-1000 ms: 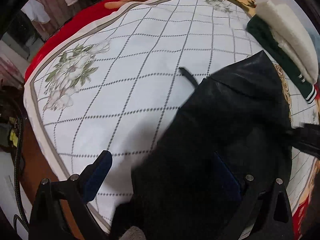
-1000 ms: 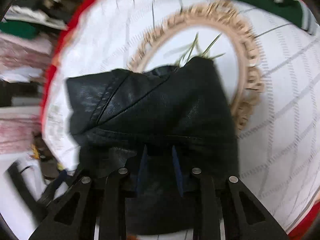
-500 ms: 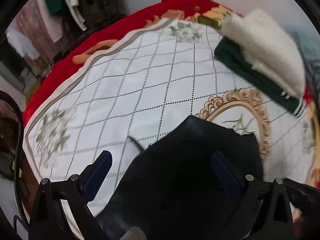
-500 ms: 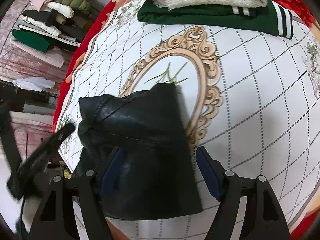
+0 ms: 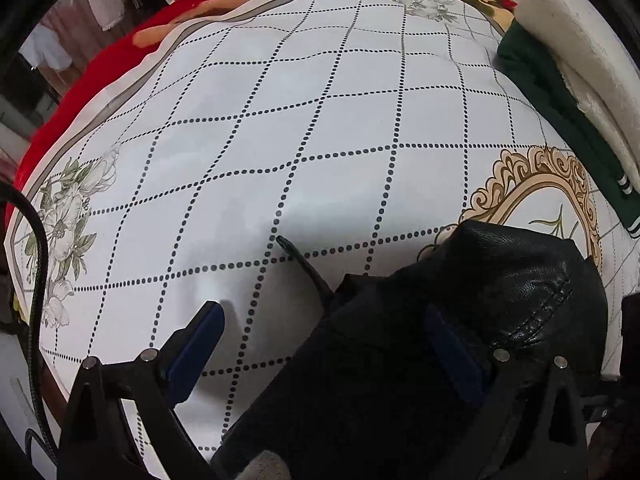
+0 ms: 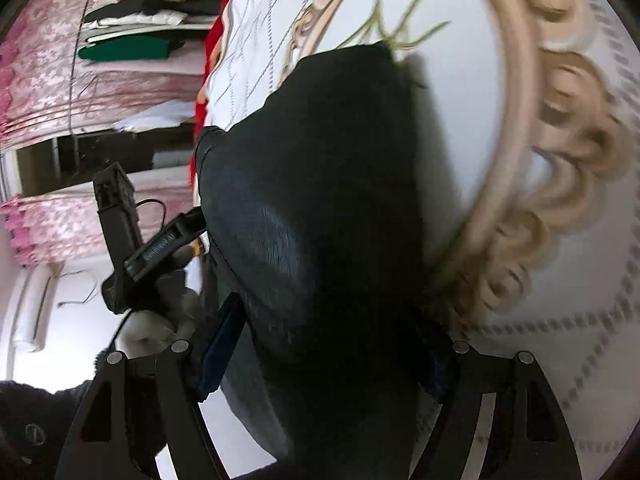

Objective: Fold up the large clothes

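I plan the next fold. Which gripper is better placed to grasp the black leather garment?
Probably right: the right gripper straddles the black garment; the left gripper is half over bare quilt.

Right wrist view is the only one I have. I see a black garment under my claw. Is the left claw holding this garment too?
Observer: No. The left claw is open: one finger is over the bare sheet, the other is over the black garment.
Operator: Does anything stick out from the garment?
Observer: Yes, a thin black strap lies on the sheet, running out from the garment's edge.
Operator: Are other clothes on this sheet?
Observer: A folded green piece with a cream fleecy one on top, at the far right side.
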The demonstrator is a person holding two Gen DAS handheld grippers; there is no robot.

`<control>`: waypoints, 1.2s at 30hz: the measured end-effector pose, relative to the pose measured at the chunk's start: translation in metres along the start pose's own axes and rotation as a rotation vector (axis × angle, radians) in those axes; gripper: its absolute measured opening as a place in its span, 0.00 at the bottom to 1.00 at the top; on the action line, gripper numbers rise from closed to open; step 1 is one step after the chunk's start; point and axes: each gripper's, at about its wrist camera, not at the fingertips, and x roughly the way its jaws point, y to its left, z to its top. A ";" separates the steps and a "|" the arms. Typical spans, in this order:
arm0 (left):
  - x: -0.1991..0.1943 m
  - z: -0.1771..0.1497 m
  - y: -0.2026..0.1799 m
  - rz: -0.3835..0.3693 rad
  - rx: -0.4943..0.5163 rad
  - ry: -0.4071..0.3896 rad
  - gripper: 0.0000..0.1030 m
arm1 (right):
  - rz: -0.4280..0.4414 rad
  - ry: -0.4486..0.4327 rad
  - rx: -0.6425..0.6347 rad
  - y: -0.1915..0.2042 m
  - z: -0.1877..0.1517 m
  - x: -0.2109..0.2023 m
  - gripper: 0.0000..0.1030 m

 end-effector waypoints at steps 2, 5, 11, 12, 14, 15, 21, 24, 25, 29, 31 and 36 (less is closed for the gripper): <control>0.003 -0.001 0.001 -0.015 -0.012 0.003 1.00 | 0.012 0.009 0.010 0.002 0.004 0.004 0.77; 0.001 -0.003 0.005 -0.035 -0.025 0.007 1.00 | 0.023 0.009 0.021 0.012 -0.002 -0.002 0.74; -0.012 -0.011 0.022 -0.088 -0.079 0.026 1.00 | 0.142 -0.020 -0.002 0.039 -0.025 -0.024 0.65; -0.017 -0.013 0.025 -0.086 -0.088 0.021 0.99 | 0.112 -0.010 -0.004 0.037 -0.026 -0.019 0.65; -0.035 -0.021 0.033 -0.094 -0.128 0.000 0.99 | 0.020 0.014 0.026 0.024 -0.024 0.001 0.65; -0.048 -0.028 0.038 -0.101 -0.152 -0.013 0.99 | -0.005 0.015 0.047 0.016 -0.023 0.008 0.65; -0.132 -0.121 0.080 -0.058 -0.365 -0.070 0.99 | 0.009 -0.094 0.111 0.013 -0.032 0.005 0.52; -0.124 -0.164 0.095 -0.104 -0.496 0.010 0.98 | 0.025 -0.146 0.151 0.019 -0.049 -0.010 0.47; -0.117 -0.170 0.097 -0.128 -0.529 0.034 0.98 | 0.030 -0.162 0.163 0.020 -0.056 -0.015 0.46; -0.081 -0.180 0.104 -0.252 -0.649 0.072 0.98 | 0.044 -0.193 0.222 0.008 -0.081 -0.035 0.46; -0.064 -0.174 0.106 -0.293 -0.677 0.054 0.97 | 0.051 -0.195 0.244 -0.004 -0.087 -0.037 0.49; -0.059 -0.154 0.106 -0.244 -0.669 -0.047 0.64 | 0.061 -0.197 0.266 -0.029 -0.078 -0.012 0.81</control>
